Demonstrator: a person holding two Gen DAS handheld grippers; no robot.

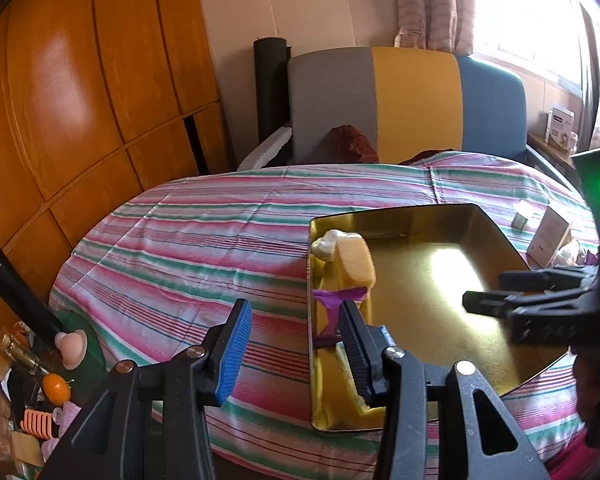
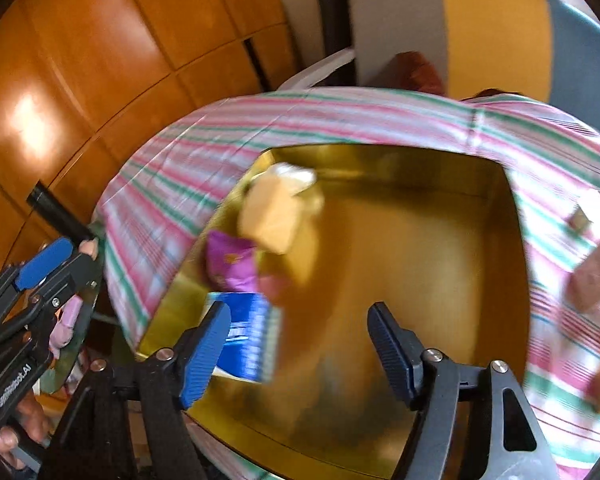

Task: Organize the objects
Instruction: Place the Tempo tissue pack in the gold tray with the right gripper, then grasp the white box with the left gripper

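Note:
A shallow gold tin tray (image 1: 400, 216) (image 2: 380, 156) lies on the striped cloth. Along its left side sit a white crumpled lump (image 1: 327, 242), a cream sponge block (image 1: 354, 264) (image 2: 272, 216), a purple packet (image 1: 334, 306) (image 2: 230, 264) and a blue packet (image 2: 252, 344). My left gripper (image 1: 296, 350) (image 2: 66, 260) is open and straddles the tray's left wall, one finger outside and one inside, with a visible gap to the wall. My right gripper (image 2: 296, 348) (image 1: 488, 292) hangs open over the tray floor, holding nothing. The blue packet lies just under its left finger.
A pale box (image 1: 548, 232) (image 2: 596, 276) and a small cube (image 1: 522, 220) (image 2: 580, 218) rest on the cloth right of the tray. A grey, yellow and blue seat back (image 1: 400, 100) stands behind the table, wooden cabinets (image 1: 80, 100) to the left. Clutter with an orange fruit (image 1: 56, 386) lies low left.

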